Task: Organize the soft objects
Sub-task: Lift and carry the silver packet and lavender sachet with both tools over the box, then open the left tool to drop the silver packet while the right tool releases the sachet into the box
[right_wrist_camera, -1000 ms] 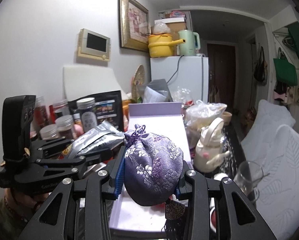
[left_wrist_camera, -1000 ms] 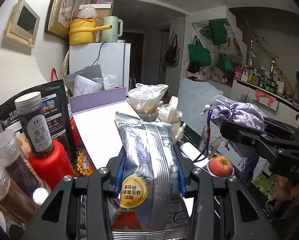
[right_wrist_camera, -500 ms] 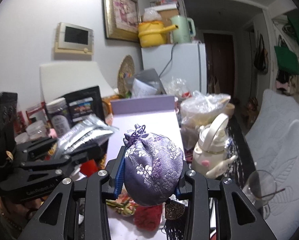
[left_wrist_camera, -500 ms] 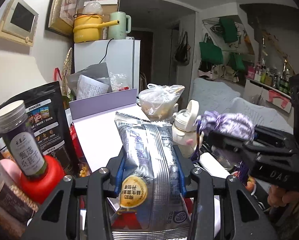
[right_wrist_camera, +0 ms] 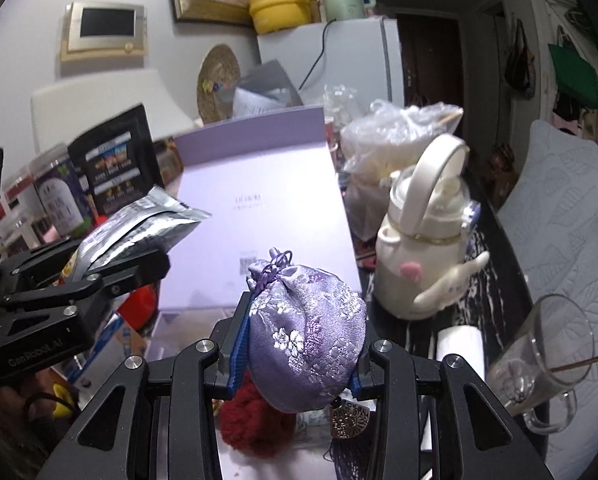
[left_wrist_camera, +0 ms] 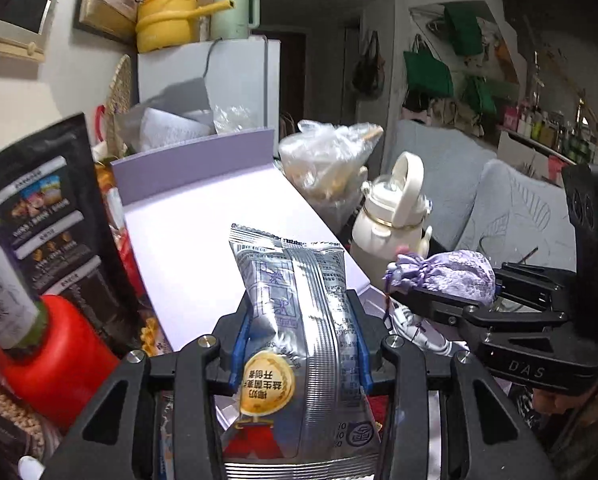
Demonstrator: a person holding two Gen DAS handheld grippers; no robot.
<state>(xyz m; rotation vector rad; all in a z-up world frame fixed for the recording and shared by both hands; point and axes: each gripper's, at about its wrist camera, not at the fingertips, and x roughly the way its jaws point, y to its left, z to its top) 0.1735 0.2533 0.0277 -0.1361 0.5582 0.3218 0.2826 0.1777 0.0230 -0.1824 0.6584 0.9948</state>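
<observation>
The silver foil snack packet (left_wrist_camera: 299,336) stands upright between the blue pads of the left gripper (left_wrist_camera: 299,348), pinched across its middle, above the near end of the lavender box lid (left_wrist_camera: 203,216). It looks light and crinkly: the foil creases where the pads bite, and the crimped top edge flops forward a little. A slick skin like that could slide, so the hold across the puffed belly, where air gives the pads something to press on, seems the sensible place; squeeze harder and whatever is inside may crush.

The purple brocade drawstring pouch (right_wrist_camera: 305,328) sits clamped in the right gripper (right_wrist_camera: 299,344), bulging out above the pads, its gathered neck and knotted cord pointing away. It is soft, rounded and woven with a raised floral pattern, so it should grip well and forgive pressure. A metal charm (right_wrist_camera: 349,420) and a dark tassel dangle beneath; those could snag when it is set down.

Both grippers hang close together over the lid, a flat, stiff, matte surface with an upturned far wall. Below the pouch lies something red and knitted (right_wrist_camera: 255,420), perhaps yarn, though it is mostly hidden. To the right stand a glossy cream teapot (right_wrist_camera: 423,256), a crumpled clear plastic bag (right_wrist_camera: 395,136) and a glass mug (right_wrist_camera: 539,360), hard and breakable neighbours. On the left crowd a matte black pouch (left_wrist_camera: 47,216) and a jar on a red lid (left_wrist_camera: 59,352).
</observation>
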